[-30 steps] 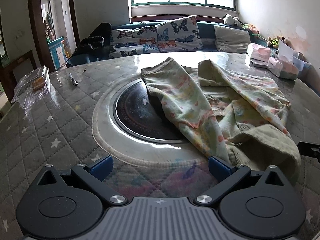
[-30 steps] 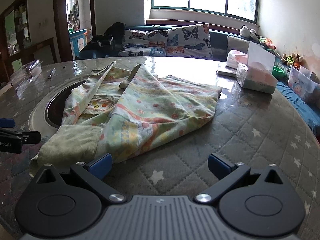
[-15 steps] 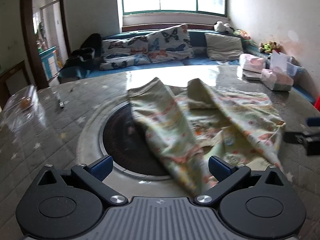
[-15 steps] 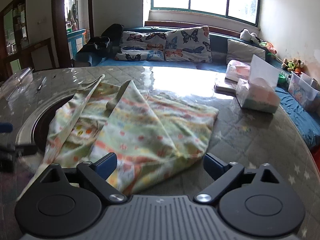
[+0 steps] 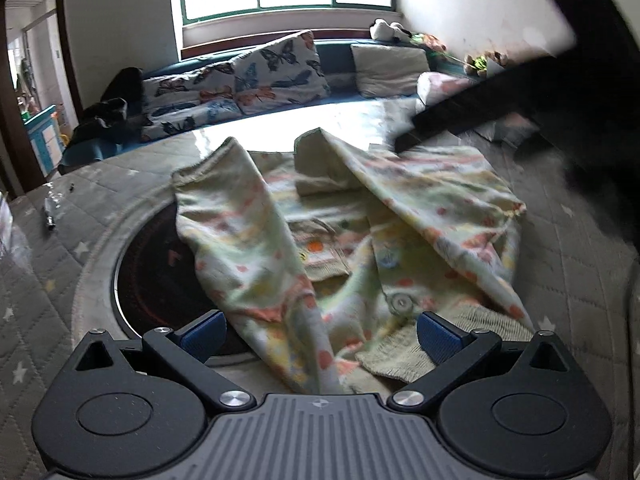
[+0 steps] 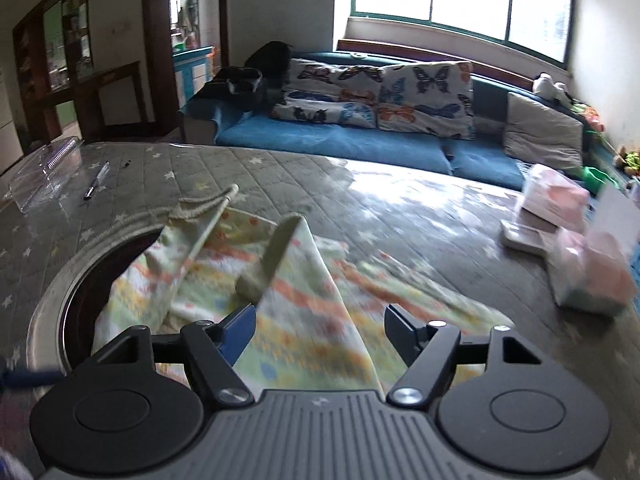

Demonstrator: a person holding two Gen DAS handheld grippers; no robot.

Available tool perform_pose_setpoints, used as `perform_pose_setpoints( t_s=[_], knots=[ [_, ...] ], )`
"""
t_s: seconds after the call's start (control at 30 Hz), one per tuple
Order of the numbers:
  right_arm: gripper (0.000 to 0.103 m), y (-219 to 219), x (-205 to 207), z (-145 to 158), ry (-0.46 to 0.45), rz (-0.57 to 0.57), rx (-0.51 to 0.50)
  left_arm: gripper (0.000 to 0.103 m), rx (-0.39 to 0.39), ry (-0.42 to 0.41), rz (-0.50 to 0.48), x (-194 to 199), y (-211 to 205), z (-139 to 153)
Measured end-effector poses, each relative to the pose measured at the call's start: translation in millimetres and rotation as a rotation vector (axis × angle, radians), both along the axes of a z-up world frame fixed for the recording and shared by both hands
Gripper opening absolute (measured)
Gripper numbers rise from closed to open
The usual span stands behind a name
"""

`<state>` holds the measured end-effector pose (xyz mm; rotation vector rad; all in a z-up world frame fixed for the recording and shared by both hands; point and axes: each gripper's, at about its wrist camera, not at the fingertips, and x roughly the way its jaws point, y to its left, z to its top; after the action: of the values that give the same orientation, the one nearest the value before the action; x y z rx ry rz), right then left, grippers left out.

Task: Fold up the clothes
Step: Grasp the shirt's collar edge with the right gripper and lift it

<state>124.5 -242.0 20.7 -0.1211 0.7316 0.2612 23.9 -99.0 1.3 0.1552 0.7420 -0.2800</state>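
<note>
Both moved over garment; right gripper narrowing, cloth between jaws; left gripper spread

The round table was covered in a grey quilted cloth with white stars under a glossy clear sheet, and had a dark round inset at its centre. A pale patterned garment lay rumpled across the inset's rim and the cloth. Near the left edge lay a pen and a clear plastic container. At the right stood pink tissue packs.
</note>
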Motion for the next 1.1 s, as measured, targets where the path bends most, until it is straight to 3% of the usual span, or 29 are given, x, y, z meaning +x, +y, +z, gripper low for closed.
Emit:
perform_pose_setpoints(
  t_s=[0.1, 0.4, 0.57, 0.8, 0.9, 1.1],
  knots=[
    [0.066, 11, 22, -4, 0.008, 0.026, -0.009, 0.103, -0.006, 0.017, -0.004, 1, 1, -5],
    [0.06, 33, 83, -24, 0.042, 0.051, -0.037, 0.103, -0.018, 0.052, 0.001, 4, 5, -13],
    [0.05, 33, 108, -37, 0.077, 0.034, -0.029, 0.103, -0.021, 0.061, 0.0, 6, 5, -14],
    [0.015, 20, 115, -49, 0.128, 0.018, 0.043, 0.103, -0.026, 0.07, 0.003, 8, 6, -15],
    [0.006, 17, 109, -45, 0.105, 0.014, 0.045, 0.103, -0.028, 0.072, 0.005, 8, 6, -15],
    [0.003, 6, 94, -25, 0.037, -0.03, 0.044, 0.103, -0.03, 0.073, 0.011, 9, 6, -16]
  ],
)
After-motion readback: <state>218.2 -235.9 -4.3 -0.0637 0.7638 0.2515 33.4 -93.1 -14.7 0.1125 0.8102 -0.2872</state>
